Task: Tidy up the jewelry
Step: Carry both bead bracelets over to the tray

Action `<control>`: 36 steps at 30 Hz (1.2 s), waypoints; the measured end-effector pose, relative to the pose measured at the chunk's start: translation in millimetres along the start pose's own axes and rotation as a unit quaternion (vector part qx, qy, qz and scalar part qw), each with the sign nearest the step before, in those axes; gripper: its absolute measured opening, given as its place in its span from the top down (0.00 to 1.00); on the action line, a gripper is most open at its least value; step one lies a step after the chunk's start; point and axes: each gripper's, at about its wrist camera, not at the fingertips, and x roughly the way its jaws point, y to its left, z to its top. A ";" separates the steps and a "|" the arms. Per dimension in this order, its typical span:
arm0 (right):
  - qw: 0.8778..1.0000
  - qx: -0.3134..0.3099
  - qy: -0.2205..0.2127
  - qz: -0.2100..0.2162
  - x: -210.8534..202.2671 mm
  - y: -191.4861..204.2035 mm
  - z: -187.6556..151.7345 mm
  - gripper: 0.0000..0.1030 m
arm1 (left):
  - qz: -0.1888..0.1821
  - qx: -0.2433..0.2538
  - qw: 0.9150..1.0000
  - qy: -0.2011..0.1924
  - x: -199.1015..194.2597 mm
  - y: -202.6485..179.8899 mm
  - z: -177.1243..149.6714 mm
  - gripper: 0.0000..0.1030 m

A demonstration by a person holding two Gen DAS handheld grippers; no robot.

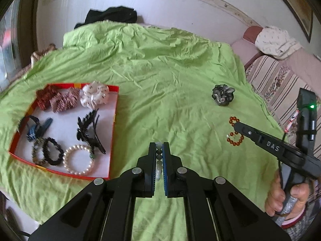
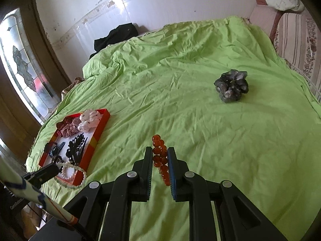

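The left gripper (image 1: pixel 159 146) is clamped on a pale green bead bracelet (image 1: pixel 159 161), whose beads line the narrow gap between its pads, and hangs over the near part of the green bedspread (image 1: pixel 160 70). The right gripper (image 2: pixel 159 150) is clamped on an amber bead bracelet (image 2: pixel 160 156), the string poking out past its fingertips. Toward the bedspread's left edge sits a red tray (image 1: pixel 111 134) with a white floor, holding a pearl bracelet (image 1: pixel 78 161), a black hair claw (image 1: pixel 88 130), dark elastic bands (image 1: pixel 52 151), a blue clip (image 1: pixel 38 130), red patterned scrunchies (image 1: pixel 58 98) and a white scrunchie (image 1: pixel 94 96) at its far corner. A grey scrunchie (image 2: pixel 231 88) lies alone toward the bedspread's right edge, well apart from the tray.
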 end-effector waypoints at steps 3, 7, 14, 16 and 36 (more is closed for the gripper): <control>1.000 0.001 -0.005 0.000 -8.2 2.2 -4.0 0.85 | 0.016 0.018 1.000 -0.014 -8.9 -6.1 -1.6 0.95; 1.000 0.002 -0.008 0.001 -16.2 6.2 -10.1 0.85 | 0.034 0.037 0.998 -0.030 -19.4 -14.5 -3.4 0.95; 1.000 0.001 -0.005 0.004 -23.6 13.4 -19.3 0.85 | 0.054 0.051 0.996 -0.040 -30.2 -17.4 -6.6 0.95; 1.000 -0.001 -0.005 0.005 -25.3 15.8 -21.1 0.85 | 0.059 0.049 0.996 -0.041 -31.7 -16.6 -8.2 0.95; 0.999 -0.038 0.010 0.010 -19.6 54.5 -28.4 0.85 | 0.107 0.016 0.993 -0.039 -35.4 26.5 -15.3 0.95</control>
